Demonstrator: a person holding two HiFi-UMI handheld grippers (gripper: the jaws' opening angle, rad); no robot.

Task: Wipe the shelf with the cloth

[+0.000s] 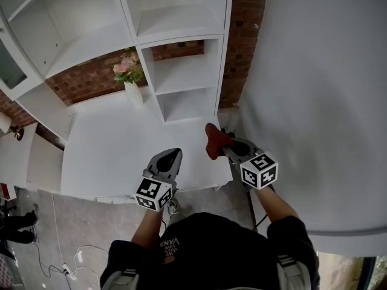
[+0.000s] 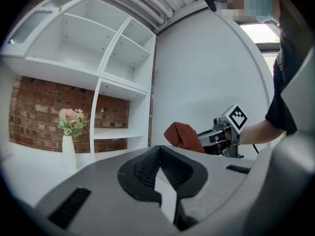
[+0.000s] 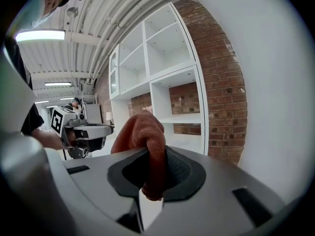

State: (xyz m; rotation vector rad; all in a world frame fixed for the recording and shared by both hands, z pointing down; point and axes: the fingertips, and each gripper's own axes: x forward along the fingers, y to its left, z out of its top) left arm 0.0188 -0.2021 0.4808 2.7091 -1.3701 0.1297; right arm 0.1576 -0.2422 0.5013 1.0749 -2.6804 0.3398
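The right gripper (image 1: 222, 145) is clamping the rust-red cloth (image 1: 214, 139) just right of the middle of the head view. In the right gripper view the cloth (image 3: 143, 134) is bunching up above the two jaws, with one fold hanging down between them, pinched tight. The cloth is sitting over the right end of the white surface (image 1: 115, 150), in front of the lowest compartments of the white shelf (image 1: 181, 74). It is not touching any shelf board. No view shows whether it is touching the surface.

The left gripper (image 1: 172, 157) is pointing up the frame from lower centre, over the near edge of the surface, and is well apart from the cloth. In the left gripper view its jaws are meeting at the tips with nothing between them, and only a thin sliver of white is showing lower down. That view is also showing the cloth (image 2: 182, 135) at centre right against the pale wall (image 2: 206, 77), sticking out from the front of the right gripper (image 2: 203, 140).

A white vase (image 1: 133, 93) of pink flowers (image 1: 127, 70) is standing on the surface in the upper left part of the head view. It is just left of the shelf's narrow column and in front of the brick wall (image 1: 91, 77). The shelf compartments are showing bare white boards.
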